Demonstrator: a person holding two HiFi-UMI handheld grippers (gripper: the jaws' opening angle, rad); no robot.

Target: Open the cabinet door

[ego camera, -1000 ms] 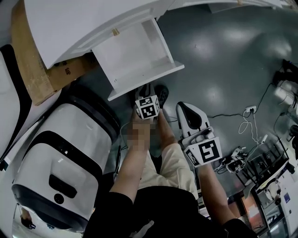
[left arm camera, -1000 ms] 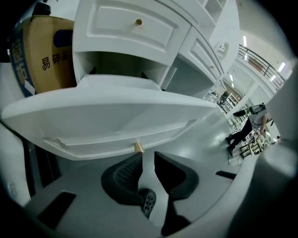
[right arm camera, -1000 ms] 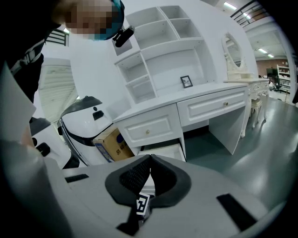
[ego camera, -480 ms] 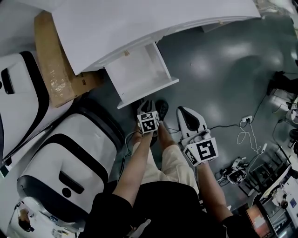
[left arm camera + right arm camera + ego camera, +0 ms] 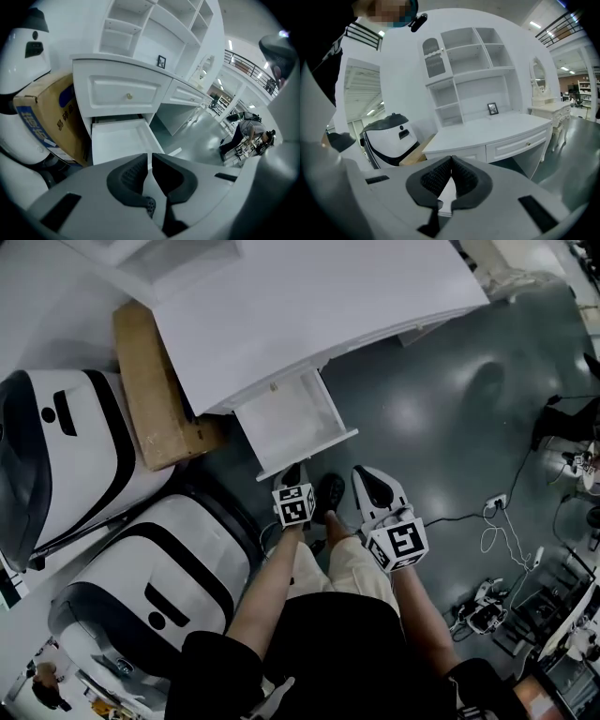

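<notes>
A white desk (image 5: 309,306) with a shelf unit (image 5: 154,28) on top stands ahead. Its lower drawer (image 5: 291,423) (image 5: 119,140) is pulled out and looks empty; the upper drawer front (image 5: 127,96) with a small knob is closed. My left gripper (image 5: 295,468) (image 5: 150,157) hangs just in front of the open drawer, apart from it. Its jaws have just been closing and stand almost together, with nothing between them. My right gripper (image 5: 361,472) (image 5: 451,159) is beside it on the right, shut and empty, aimed at the desk top.
A cardboard box (image 5: 155,390) (image 5: 44,112) leans at the desk's left. Two large white-and-black machine shells (image 5: 56,456) (image 5: 150,587) fill the left side. Cables and a power strip (image 5: 497,488) lie on the grey floor at right. The person's shoe (image 5: 330,493) sits between the grippers.
Both grippers have risen, and the desk and drawer now look smaller and farther in the head view. The drawer stays pulled out.
</notes>
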